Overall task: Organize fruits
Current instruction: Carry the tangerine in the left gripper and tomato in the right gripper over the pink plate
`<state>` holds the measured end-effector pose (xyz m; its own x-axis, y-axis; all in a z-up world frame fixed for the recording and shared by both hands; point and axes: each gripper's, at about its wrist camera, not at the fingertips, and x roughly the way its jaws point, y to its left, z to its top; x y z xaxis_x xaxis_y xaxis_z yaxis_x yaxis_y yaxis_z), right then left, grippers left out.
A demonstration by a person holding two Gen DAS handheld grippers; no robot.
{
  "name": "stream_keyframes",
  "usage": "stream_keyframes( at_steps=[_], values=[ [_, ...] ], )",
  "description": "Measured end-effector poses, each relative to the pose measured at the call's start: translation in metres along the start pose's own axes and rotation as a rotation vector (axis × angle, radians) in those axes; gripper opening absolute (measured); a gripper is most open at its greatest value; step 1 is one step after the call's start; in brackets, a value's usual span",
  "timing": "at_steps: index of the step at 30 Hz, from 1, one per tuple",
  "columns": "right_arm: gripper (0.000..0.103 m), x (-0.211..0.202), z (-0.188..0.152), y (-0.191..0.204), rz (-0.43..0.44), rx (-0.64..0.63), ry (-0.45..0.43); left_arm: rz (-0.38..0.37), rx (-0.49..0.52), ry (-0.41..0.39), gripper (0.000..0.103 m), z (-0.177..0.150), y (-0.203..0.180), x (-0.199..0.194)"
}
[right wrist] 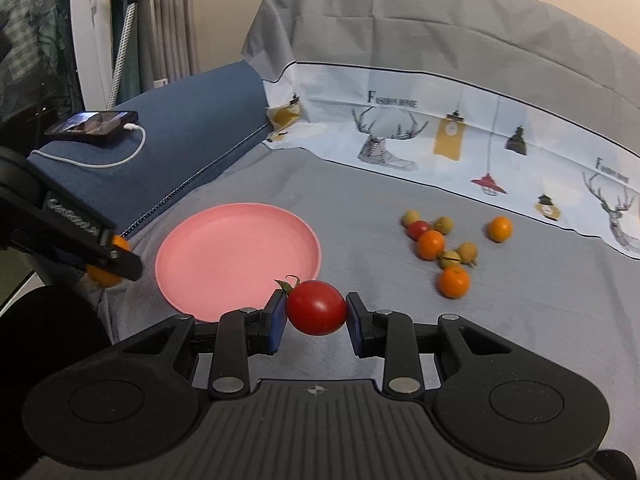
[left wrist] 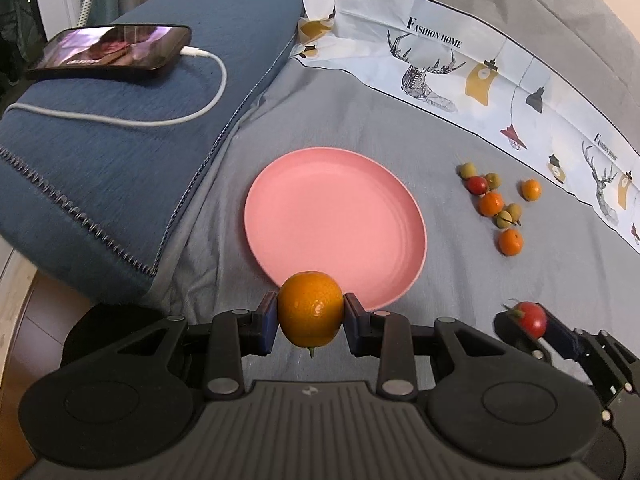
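Our left gripper pinches an orange between its blue pads, just at the near rim of the pink plate. Our right gripper squeezes a red tomato by its sides, also at the plate's near edge, to the right of the orange. Well to the right of the plate, a loose cluster of fruits lies on the grey sheet. Left of the plate, a phone rests on a blue cushion.
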<state>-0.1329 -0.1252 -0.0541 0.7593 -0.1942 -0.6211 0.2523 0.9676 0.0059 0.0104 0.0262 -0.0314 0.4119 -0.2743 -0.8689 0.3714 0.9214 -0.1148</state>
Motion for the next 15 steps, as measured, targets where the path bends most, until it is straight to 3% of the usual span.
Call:
stream_keyframes(
  at_steps=[15],
  values=[
    [0.033,0.066,0.015,0.013,0.036,-0.010,0.063,0.025,0.020,0.057,0.038,0.032,0.000,0.059]
  ],
)
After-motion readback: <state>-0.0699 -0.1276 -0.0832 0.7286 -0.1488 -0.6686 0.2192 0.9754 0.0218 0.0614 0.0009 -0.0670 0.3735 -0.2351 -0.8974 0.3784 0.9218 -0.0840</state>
